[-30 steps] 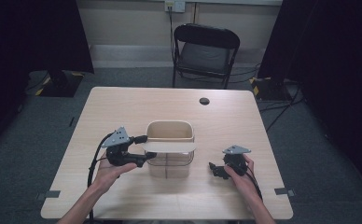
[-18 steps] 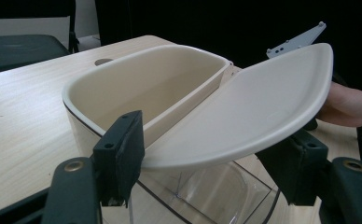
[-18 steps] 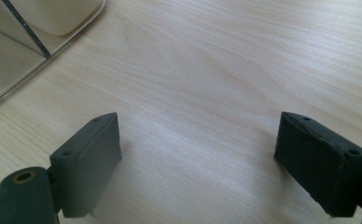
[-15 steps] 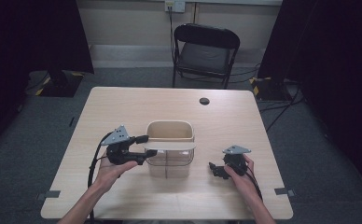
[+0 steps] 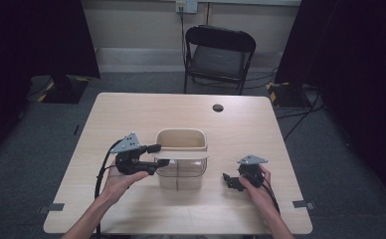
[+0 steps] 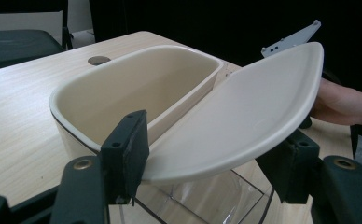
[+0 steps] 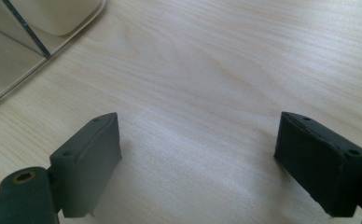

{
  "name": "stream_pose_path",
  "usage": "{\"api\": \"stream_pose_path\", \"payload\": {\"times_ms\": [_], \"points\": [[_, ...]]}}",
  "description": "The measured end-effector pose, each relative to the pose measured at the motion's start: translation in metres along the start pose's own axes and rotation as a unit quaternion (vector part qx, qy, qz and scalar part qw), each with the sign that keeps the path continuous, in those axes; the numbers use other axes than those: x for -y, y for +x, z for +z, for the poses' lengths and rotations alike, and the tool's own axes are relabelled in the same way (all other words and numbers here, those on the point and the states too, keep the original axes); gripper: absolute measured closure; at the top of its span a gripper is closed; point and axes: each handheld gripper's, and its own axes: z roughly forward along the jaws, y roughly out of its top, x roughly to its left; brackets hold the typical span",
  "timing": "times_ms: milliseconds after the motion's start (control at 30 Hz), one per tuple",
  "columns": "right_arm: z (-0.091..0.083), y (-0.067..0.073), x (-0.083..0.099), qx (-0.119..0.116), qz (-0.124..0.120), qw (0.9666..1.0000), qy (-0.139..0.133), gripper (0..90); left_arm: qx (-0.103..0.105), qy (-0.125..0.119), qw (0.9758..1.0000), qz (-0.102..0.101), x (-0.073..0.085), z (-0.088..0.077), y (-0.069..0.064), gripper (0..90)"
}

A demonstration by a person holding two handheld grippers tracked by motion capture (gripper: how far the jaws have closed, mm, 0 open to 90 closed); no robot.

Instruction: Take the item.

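Left gripper view shows my left gripper (image 6: 207,158) with jaws spread around the lid (image 6: 244,116), lying flat crosswise between them.

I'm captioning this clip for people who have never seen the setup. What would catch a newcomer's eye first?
First, the cream bin with clear lower walls at mid-table, its half-lid tilted up over the open half. The left tongs sit open at that lid's near edge, jaws on either side. To the right, the right tongs rest open over bare table, and an empty black folding chair stands beyond.
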Motion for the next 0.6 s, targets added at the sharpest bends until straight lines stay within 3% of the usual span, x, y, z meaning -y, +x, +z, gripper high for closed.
{"api": "stream_pose_path", "payload": {"times_ms": [300, 367, 600], "points": [[0.0, 0.0, 0.0, 0.0, 0.0, 1.0, 0.0, 13.7, 0.011, -0.001, 0.9999, 0.003, -0.0013, 0.0006, 0.0031, 40.5], [0.0, 0.0, 0.0, 0.0, 0.0, 1.0, 0.0, 13.7, 0.016, -0.006, 0.9998, -0.007, -0.0011, 0.0013, 0.004, 40.8], [0.0, 0.0, 0.0, 0.0, 0.0, 1.0, 0.0, 13.7, 0.018, -0.01, 0.9997, -0.014, -0.002, 0.0014, 0.0059, 41.5]]}}
